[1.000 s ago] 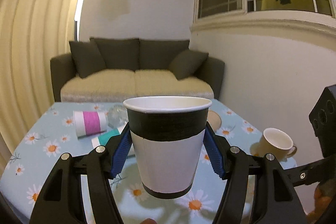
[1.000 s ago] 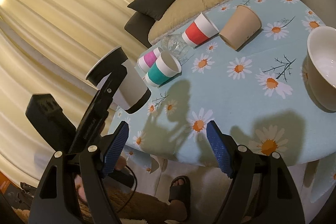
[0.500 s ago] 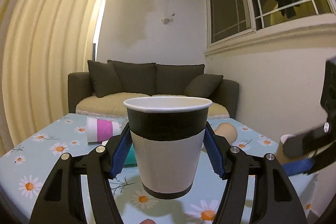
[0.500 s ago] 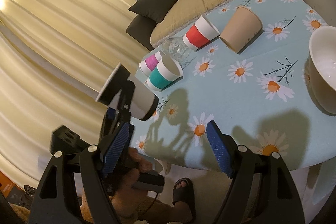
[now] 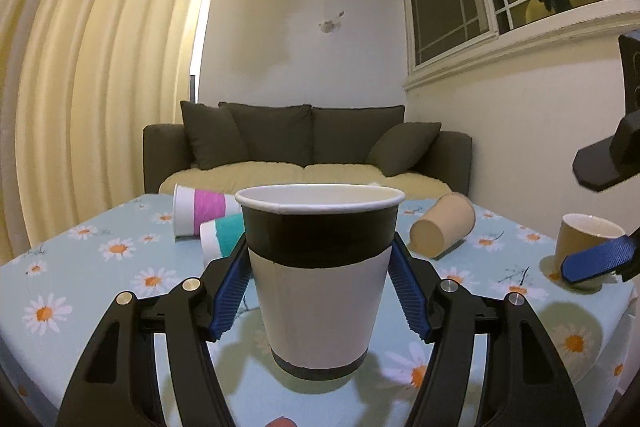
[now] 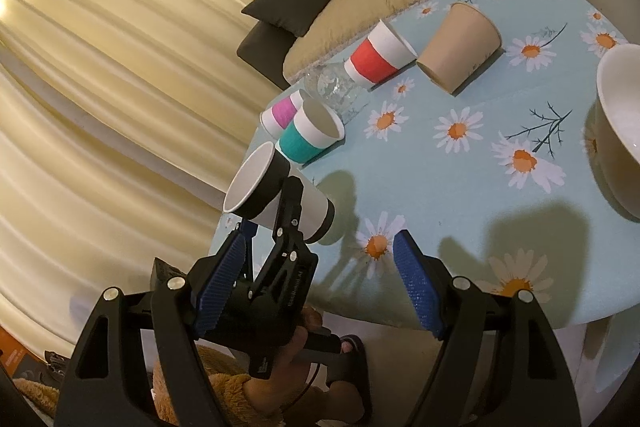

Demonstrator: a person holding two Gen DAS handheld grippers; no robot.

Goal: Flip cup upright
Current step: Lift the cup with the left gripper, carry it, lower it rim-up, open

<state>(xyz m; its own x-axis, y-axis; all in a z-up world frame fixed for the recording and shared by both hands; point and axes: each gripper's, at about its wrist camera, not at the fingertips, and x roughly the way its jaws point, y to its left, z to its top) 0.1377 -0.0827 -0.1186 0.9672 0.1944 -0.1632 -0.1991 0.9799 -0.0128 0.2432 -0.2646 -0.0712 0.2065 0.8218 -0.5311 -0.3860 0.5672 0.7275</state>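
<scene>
My left gripper (image 5: 320, 291) is shut on a black-and-white paper cup (image 5: 320, 279). The cup stands mouth up between the blue pads, its base just over the near part of the daisy-print table (image 5: 100, 275); whether it touches the cloth I cannot tell. In the right wrist view the same cup (image 6: 276, 195) shows in the left gripper (image 6: 289, 215) at the table's near left corner. My right gripper (image 6: 320, 287) is open and empty, off the table's front edge. One of its blue pads (image 5: 596, 263) shows at the right of the left wrist view.
Lying on their sides: a pink-banded cup (image 5: 200, 211), a teal-banded cup (image 6: 310, 135), a red-banded cup (image 6: 378, 57) and a brown paper cup (image 6: 460, 43). A clear plastic bottle (image 6: 336, 87) lies among them. A tan mug (image 5: 584, 243) stands at the right. A sofa (image 5: 308, 151) is behind.
The left gripper has come down and forward with the cup, from beside the table to low over its near corner. The right gripper has barely moved.
</scene>
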